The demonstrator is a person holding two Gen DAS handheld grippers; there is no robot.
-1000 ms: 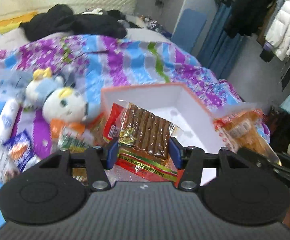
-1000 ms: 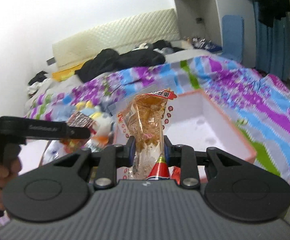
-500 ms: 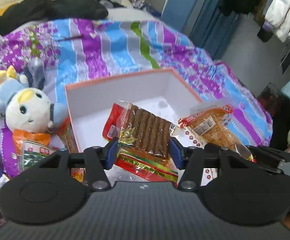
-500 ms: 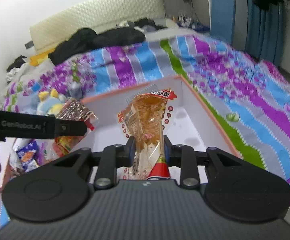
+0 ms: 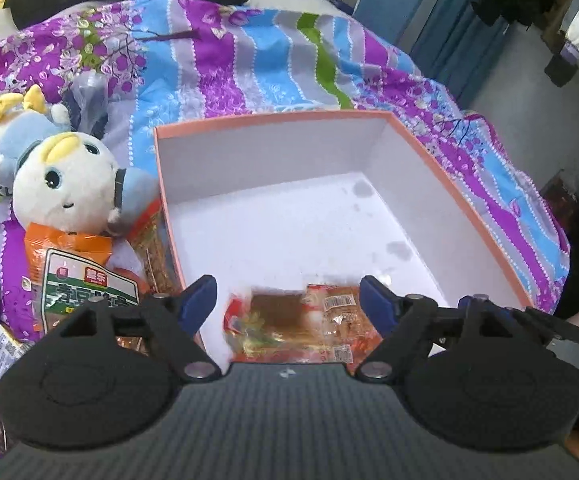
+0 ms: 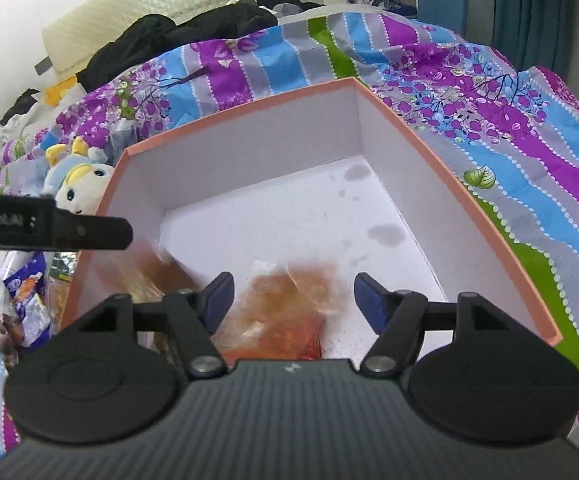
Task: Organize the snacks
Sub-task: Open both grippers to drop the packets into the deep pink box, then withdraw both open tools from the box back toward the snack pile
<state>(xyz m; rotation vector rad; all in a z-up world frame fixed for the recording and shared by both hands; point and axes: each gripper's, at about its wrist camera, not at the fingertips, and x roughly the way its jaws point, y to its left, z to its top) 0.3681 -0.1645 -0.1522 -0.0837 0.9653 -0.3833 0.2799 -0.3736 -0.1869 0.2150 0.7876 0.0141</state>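
Both snacks [image 5: 289,324] now in box [image 5: 441,168]

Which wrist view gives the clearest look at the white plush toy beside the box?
The left wrist view: the white plush toy sits large and unobstructed left of the orange-rimmed box. In the right wrist view it is small, partly hidden behind the box's left wall.

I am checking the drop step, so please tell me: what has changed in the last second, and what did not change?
Both grippers let go. The left gripper opened and its biscuit pack now lies in the box. The right gripper opened too, dropping its orange pack there. The box and plush toy stayed put.
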